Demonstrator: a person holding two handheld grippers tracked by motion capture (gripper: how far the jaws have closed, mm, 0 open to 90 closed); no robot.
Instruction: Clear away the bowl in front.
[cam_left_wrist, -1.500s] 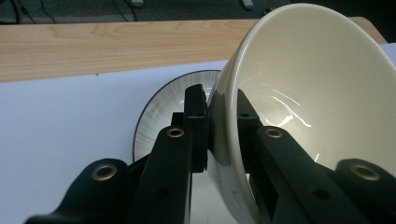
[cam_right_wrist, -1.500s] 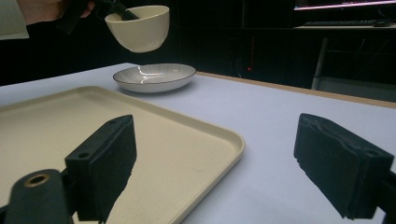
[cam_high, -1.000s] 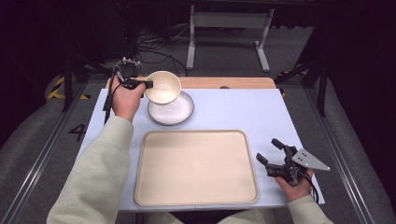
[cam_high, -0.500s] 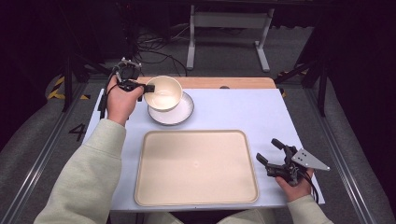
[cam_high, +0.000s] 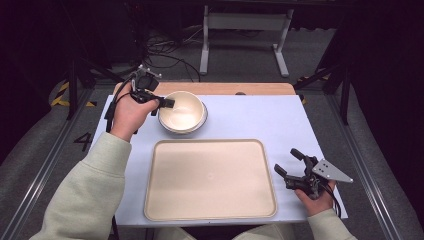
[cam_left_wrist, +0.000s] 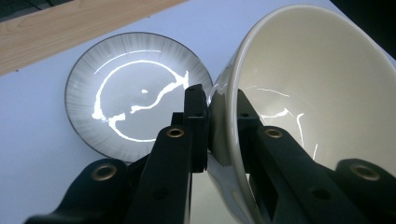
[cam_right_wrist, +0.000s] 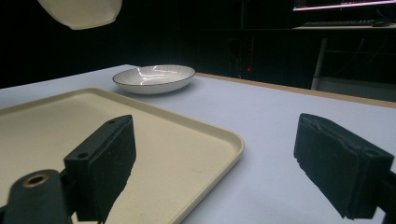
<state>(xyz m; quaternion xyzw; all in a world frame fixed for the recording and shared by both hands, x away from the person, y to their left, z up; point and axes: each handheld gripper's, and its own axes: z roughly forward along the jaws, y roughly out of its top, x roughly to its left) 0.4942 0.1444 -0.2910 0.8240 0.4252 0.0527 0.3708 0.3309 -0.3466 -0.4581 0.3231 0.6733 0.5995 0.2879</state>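
Observation:
A cream bowl (cam_high: 182, 111) hangs tilted above the table, with my left gripper (cam_high: 169, 103) shut on its left rim. In the left gripper view the two jaws pinch the bowl's wall (cam_left_wrist: 299, 84), one pad inside and one outside. Below it lies a white plate (cam_left_wrist: 126, 93) with a dark rim, which the bowl mostly covers in the high view. A beige tray (cam_high: 210, 180) lies bare at the table's near middle. My right gripper (cam_high: 286, 160) rests open at the tray's right edge, with nothing between its pads (cam_right_wrist: 105, 158).
The pale table (cam_high: 260, 120) has a wooden strip (cam_high: 240, 88) along its far edge. In the right gripper view the plate (cam_right_wrist: 154, 77) sits beyond the tray (cam_right_wrist: 46, 126), and the bowl (cam_right_wrist: 81, 11) hangs at the upper left. Dark floor and metal stands surround the table.
My left gripper has carried the bowl nearer and slightly right, so that it now hangs over the plate and hides most of it. The right gripper has kept still.

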